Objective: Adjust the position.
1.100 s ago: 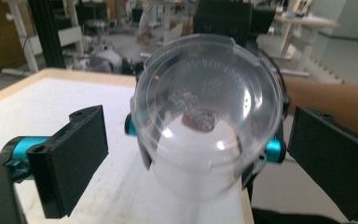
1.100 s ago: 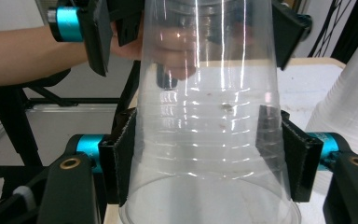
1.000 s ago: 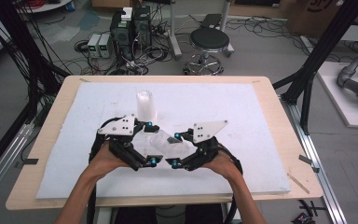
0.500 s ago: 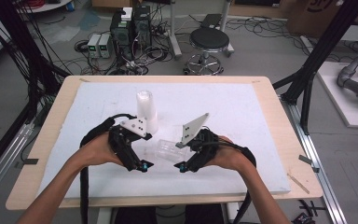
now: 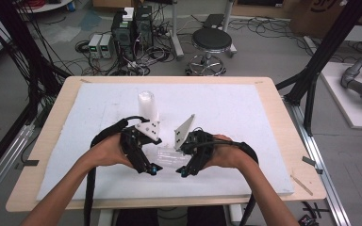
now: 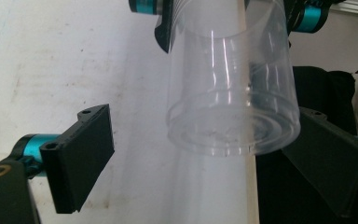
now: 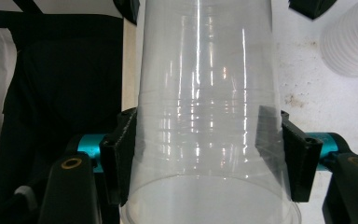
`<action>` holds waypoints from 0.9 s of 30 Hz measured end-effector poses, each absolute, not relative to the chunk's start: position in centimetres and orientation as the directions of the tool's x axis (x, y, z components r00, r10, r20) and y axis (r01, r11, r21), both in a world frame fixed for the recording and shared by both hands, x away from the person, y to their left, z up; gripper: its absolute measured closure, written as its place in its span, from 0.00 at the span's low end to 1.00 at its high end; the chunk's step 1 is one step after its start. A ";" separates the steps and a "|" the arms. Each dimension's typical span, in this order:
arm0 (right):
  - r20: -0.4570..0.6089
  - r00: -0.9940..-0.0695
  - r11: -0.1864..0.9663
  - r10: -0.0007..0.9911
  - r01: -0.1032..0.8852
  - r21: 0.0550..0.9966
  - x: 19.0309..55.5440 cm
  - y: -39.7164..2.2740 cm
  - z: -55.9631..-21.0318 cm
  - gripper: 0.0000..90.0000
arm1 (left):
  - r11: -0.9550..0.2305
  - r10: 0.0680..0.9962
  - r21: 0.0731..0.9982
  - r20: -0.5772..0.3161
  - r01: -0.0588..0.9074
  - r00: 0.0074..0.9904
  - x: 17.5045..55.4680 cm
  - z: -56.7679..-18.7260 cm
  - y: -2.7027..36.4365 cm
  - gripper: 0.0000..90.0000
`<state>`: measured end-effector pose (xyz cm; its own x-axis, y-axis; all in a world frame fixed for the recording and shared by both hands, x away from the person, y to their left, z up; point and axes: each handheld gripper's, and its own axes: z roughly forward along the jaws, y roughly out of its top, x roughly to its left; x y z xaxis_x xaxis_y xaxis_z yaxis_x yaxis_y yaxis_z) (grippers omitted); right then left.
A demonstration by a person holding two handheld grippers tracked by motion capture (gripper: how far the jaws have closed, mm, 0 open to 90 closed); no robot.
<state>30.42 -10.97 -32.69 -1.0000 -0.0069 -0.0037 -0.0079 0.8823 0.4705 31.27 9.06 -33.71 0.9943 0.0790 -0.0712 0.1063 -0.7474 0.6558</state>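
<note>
Already the clear plastic cup [image 7: 205, 126] is off the desk [image 5: 264, 122] and lies roughly level between the two hands, its wide mouth end pinched by the jaws of the right gripper [image 5: 185, 165], one black pad pressed on each side of the wall. Its narrower closed base [image 6: 233, 130] points toward the left gripper [image 5: 147, 162] and sits between that gripper's jaws, which stand spread: one pad is well apart from the cup on one side, the other is just beside or behind the base on the other side, and I cannot tell whether it touches. Those left jaws have just been closing a little, with the base between them, but they are not pressing on it.

So the pick-up looks done and the cup seems to be mid-handover or about to be gripped at both ends; the left grip is not yet made.

Beyond the jaws, farther up the white pad of the desk, stands a stack of white cups [image 5: 147, 106], upright and well apart from the held one.
</note>
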 end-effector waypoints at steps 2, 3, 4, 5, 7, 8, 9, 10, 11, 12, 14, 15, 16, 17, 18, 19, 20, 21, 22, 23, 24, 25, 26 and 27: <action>-0.003 -1.000 0.883 -0.006 -0.007 0.469 30.4 -11.0 -32.7 0.37 | -0.749 0.070 0.655 -0.073 0.101 0.995 31.2 -33.8 8.8 0.13; -0.006 -1.000 0.881 -0.007 -0.009 0.473 30.4 -11.0 -32.7 0.37 | -0.749 0.070 0.655 -0.073 0.101 0.995 31.2 -33.8 8.8 0.14; -0.006 -1.000 0.881 -0.006 -0.008 0.472 30.4 -11.0 -32.7 0.37 | -0.750 0.060 0.655 -0.070 0.091 0.996 31.2 -33.9 8.6 0.15; -0.006 -1.000 0.881 -0.006 -0.008 0.472 30.4 -11.0 -32.7 0.37 | -0.750 0.060 0.655 -0.070 0.091 0.996 31.2 -33.9 8.6 0.16; -0.006 -1.000 0.883 -0.008 -0.010 0.470 30.4 -10.9 -32.7 0.37 | -0.750 0.051 0.656 -0.063 0.080 0.997 31.2 -33.8 8.5 0.18; -0.006 -1.000 0.882 -0.008 -0.010 0.470 30.4 -10.9 -32.7 0.37 | -0.751 0.049 0.656 -0.063 0.079 0.997 31.3 -33.8 8.5 0.19; -0.006 -1.000 0.882 -0.008 -0.010 0.470 30.4 -10.9 -32.7 0.37 | -0.751 0.049 0.656 -0.063 0.079 0.997 31.3 -33.8 8.5 0.20; -0.002 -1.000 0.883 -0.012 -0.011 0.469 30.5 -10.9 -32.8 0.37 | -0.743 0.050 0.664 -0.067 0.082 0.996 31.3 -33.8 8.6 0.22; -0.003 -1.000 0.883 -0.011 -0.011 0.469 30.5 -10.9 -32.8 0.37 | -0.743 0.050 0.664 -0.067 0.082 0.996 31.3 -33.8 8.6 0.24; -0.008 -1.000 0.883 -0.010 -0.013 0.469 30.5 -10.9 -32.8 0.37 | -0.741 0.044 0.667 -0.072 0.081 0.996 31.3 -33.8 8.6 0.27; -0.005 -1.000 0.882 -0.007 -0.009 0.471 30.5 -10.8 -32.8 0.37 | -0.746 0.050 0.660 -0.075 0.087 0.996 31.3 -33.9 8.4 0.30; -0.004 -1.000 0.882 -0.008 -0.009 0.471 30.6 -10.8 -32.8 0.37 | -0.748 0.048 0.658 -0.077 0.087 0.996 31.3 -33.9 8.4 0.31; -0.008 -1.000 0.884 -0.009 -0.012 0.467 30.6 -10.7 -32.9 0.37 | -0.746 0.038 0.661 -0.082 0.083 0.996 31.3 -34.0 8.3 0.33; -0.008 -1.000 0.884 -0.009 -0.012 0.467 30.6 -10.7 -32.9 0.37 | -0.746 0.038 0.661 -0.082 0.083 0.996 31.3 -34.0 8.3 0.36; -0.006 -1.000 0.885 -0.008 -0.010 0.465 30.6 -10.7 -33.0 0.37 | -0.749 0.014 0.659 -0.081 0.064 0.997 31.3 -34.0 8.2 0.41; -0.006 -1.000 0.885 -0.008 -0.010 0.465 30.6 -10.7 -33.0 0.37 | -0.749 0.014 0.659 -0.081 0.064 0.997 31.3 -34.0 8.2 0.45; -0.006 -1.000 0.887 -0.005 -0.008 0.462 30.7 -10.7 -33.0 0.37 | -0.751 0.013 0.658 -0.074 0.059 0.997 31.3 -34.0 8.2 0.46; -0.006 -1.000 0.887 -0.005 -0.008 0.462 30.7 -10.7 -33.0 0.37 | -0.751 0.013 0.658 -0.074 0.059 0.997 31.3 -34.0 8.2 0.46; -0.003 -1.000 0.883 -0.003 -0.004 0.469 30.7 -10.8 -33.0 0.37 | -0.746 0.019 0.663 -0.078 0.066 0.997 31.3 -34.1 8.1 0.46; -0.004 -1.000 0.882 -0.001 -0.002 0.471 30.7 -10.9 -33.0 0.37 | -0.747 0.018 0.661 -0.076 0.064 0.997 31.3 -34.0 8.2 0.46; -0.007 -1.000 0.881 -0.001 -0.004 0.473 30.8 -10.9 -33.0 0.37 | -0.747 0.020 0.662 -0.076 0.066 0.997 31.3 -34.0 8.2 0.46; -0.007 -1.000 0.880 -0.001 -0.004 0.474 30.8 -10.9 -33.0 0.37 | -0.746 0.021 0.662 -0.076 0.066 0.997 31.2 -34.0 8.2 0.46; -0.003 -1.000 0.881 0.000 -0.001 0.474 30.8 -10.9 -33.1 0.37 | -0.746 0.023 0.662 -0.076 0.068 0.997 31.2 -34.0 8.2 0.46; -0.003 -1.000 0.881 0.000 -0.001 0.474 30.8 -10.9 -33.1 0.37 | -0.746 0.023 0.662 -0.076 0.068 0.997 31.2 -34.0 8.2 0.46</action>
<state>30.76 -10.91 -33.08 -1.0000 0.0001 -0.0028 -0.0012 0.8806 0.4739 31.23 8.15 -34.03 0.9968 0.0229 -0.0762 0.0677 -0.7462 0.6622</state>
